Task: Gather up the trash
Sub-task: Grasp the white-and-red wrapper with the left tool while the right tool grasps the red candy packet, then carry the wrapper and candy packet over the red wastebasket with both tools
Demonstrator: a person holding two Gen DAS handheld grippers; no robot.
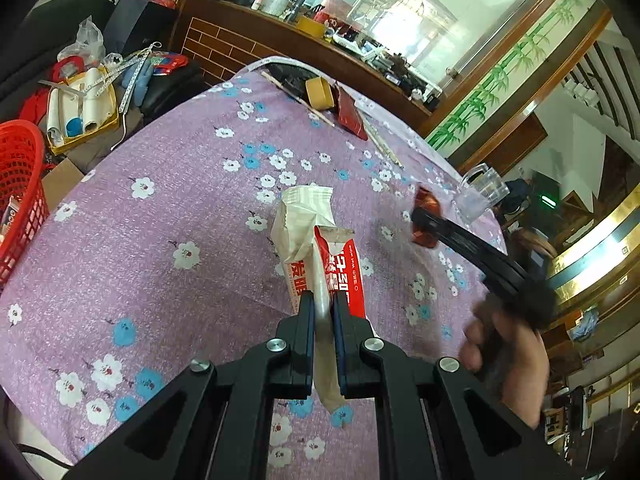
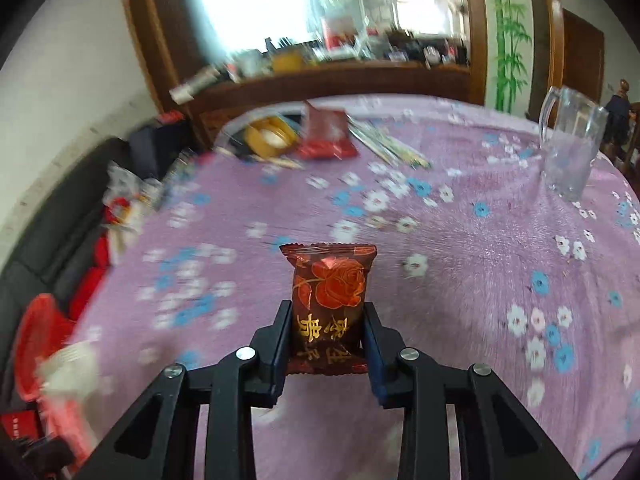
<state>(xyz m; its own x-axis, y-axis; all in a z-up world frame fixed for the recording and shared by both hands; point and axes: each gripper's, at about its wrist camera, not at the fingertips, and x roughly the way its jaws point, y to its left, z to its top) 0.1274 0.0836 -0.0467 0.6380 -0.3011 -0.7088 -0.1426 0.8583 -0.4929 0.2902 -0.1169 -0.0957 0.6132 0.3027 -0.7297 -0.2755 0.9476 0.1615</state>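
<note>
My left gripper (image 1: 323,305) is shut on a red-and-white wet wipe wrapper (image 1: 310,232), held above the purple flowered tablecloth (image 1: 160,208). My right gripper (image 2: 326,316) is shut on a dark red snack packet with a gold rose (image 2: 330,288), upright above the cloth. In the left wrist view the right gripper (image 1: 425,216) shows at the right, held by a hand, with the red packet (image 1: 426,200) at its tip. A red basket (image 1: 18,192) stands off the table's left edge; it shows blurred in the right wrist view (image 2: 40,344).
A clear glass mug (image 2: 568,152) stands at the table's right side. A roll of tape (image 1: 320,92), a red pouch (image 1: 350,114) and chopsticks (image 1: 298,98) lie at the far end. A cluttered box (image 1: 80,108) sits left of the table.
</note>
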